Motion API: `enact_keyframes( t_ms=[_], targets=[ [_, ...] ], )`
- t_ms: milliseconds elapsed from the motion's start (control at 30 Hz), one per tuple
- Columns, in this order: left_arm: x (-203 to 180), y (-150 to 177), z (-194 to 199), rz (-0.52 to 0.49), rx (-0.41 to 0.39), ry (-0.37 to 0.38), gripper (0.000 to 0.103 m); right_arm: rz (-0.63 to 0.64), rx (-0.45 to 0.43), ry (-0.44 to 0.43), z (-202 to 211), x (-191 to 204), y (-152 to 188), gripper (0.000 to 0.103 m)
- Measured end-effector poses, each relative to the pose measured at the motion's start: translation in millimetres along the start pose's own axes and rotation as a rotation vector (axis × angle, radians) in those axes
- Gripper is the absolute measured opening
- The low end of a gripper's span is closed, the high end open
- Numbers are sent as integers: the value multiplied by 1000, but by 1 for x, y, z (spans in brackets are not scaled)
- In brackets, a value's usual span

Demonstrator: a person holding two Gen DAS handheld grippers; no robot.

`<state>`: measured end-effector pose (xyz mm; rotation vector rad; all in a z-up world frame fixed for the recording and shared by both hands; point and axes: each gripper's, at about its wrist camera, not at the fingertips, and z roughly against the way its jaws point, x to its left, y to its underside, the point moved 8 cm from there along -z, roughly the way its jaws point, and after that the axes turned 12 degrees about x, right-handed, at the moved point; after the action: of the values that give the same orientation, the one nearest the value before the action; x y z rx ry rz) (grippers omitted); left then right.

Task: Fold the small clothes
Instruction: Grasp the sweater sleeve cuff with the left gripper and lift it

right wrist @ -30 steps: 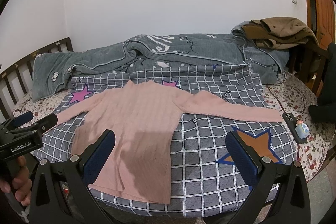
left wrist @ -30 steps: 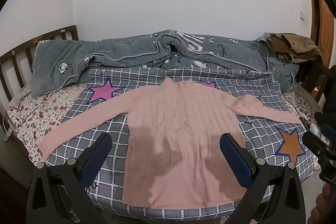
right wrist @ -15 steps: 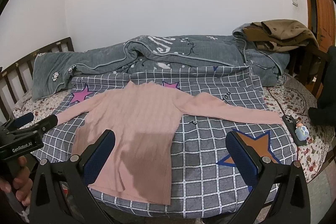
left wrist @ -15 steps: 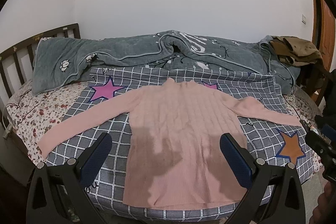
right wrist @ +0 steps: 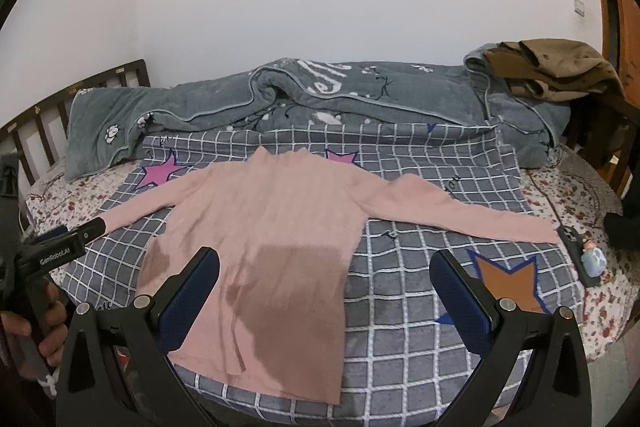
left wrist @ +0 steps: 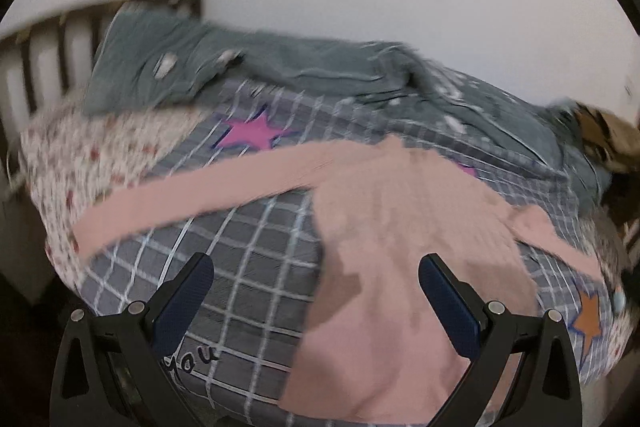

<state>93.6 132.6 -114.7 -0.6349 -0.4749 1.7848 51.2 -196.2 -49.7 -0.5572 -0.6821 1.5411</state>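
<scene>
A pink ribbed sweater [right wrist: 280, 223] lies flat, face up, on the grey checked blanket [right wrist: 420, 291], both sleeves spread out sideways. It also shows in the blurred left wrist view [left wrist: 400, 267], with its left sleeve [left wrist: 192, 203] running toward the bed's left edge. My left gripper [left wrist: 316, 299] is open and empty, above the sweater's lower left side. It appears from outside at the left of the right wrist view [right wrist: 60, 247]. My right gripper [right wrist: 324, 291] is open and empty, above the sweater's hem and the blanket to its right.
A rolled grey quilt [right wrist: 320, 95] lies along the back of the bed, with brown clothes [right wrist: 556, 67] piled on its right end. A dark phone and a small figurine [right wrist: 592, 259] lie on the floral sheet at the right. A wooden headboard [right wrist: 48, 123] stands left.
My left gripper has swung left and moved closer to the bed, so its view is blurred and centred on the left sleeve. My right gripper has hardly moved. The sweater is unchanged.
</scene>
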Motion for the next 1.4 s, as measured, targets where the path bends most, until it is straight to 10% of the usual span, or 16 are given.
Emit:
enact_keyframes(
  t_ms=[400, 767, 900, 1133, 1400],
  targets=[
    [189, 10, -97, 430, 68, -7, 101, 68, 60, 61, -78, 28, -2, 103],
    [266, 1, -119, 577, 34, 3, 93, 40, 136, 37, -132, 40, -3, 103],
    [280, -2, -120, 628, 21, -16, 76, 36, 152, 33, -145, 43, -6, 103],
    [294, -13, -104, 617, -12, -124, 14, 54, 131, 18, -159, 36, -15, 103],
    [252, -65, -67, 469, -75, -217, 11, 68, 62, -23, -170, 14, -52, 103]
  ],
)
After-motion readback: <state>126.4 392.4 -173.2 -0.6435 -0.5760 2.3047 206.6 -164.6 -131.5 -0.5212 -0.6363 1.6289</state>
